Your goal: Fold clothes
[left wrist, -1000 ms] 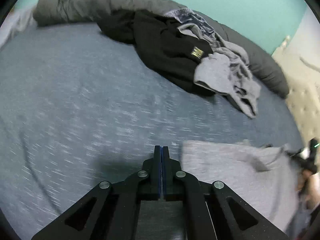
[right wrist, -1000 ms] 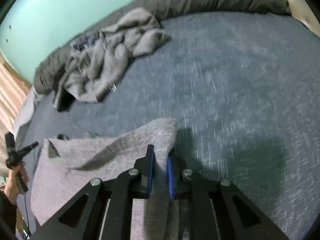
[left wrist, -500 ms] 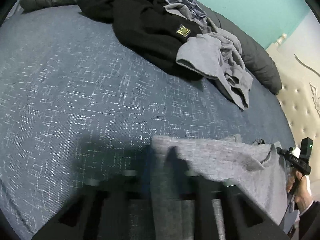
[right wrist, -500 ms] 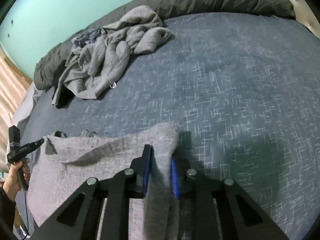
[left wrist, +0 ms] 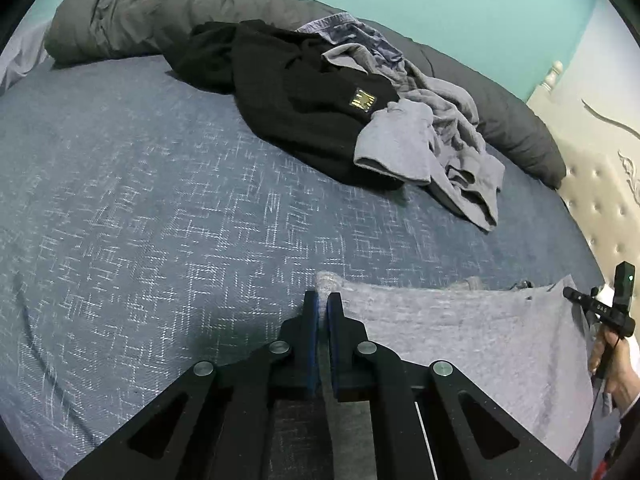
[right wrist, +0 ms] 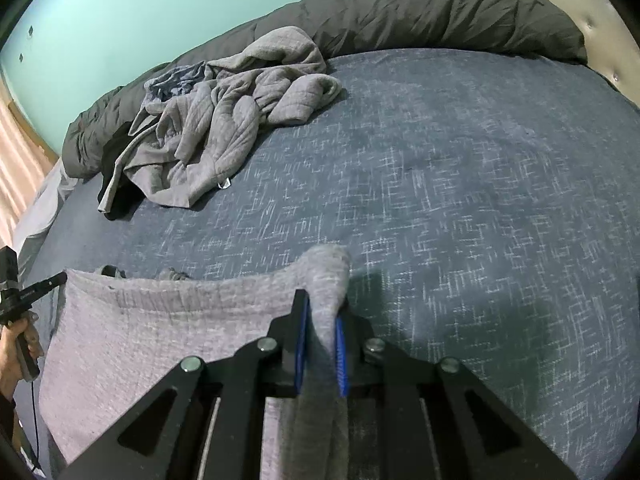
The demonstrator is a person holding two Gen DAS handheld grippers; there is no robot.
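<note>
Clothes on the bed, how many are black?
1: a black top in the pile near the rolled grey blanket. More may hide underneath. The grey garment the grippers hold isn't black.

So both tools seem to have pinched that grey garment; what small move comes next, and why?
Probably carry both corners forward together. The right tool grips a bunched corner of the grey garment, the left tool pinches its other corner, and the bed ahead is bare.

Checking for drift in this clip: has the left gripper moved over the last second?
Yes. The left gripper has shifted right onto the grey garment, gripping its corner; the black clothes pile sits further left in view.
</note>
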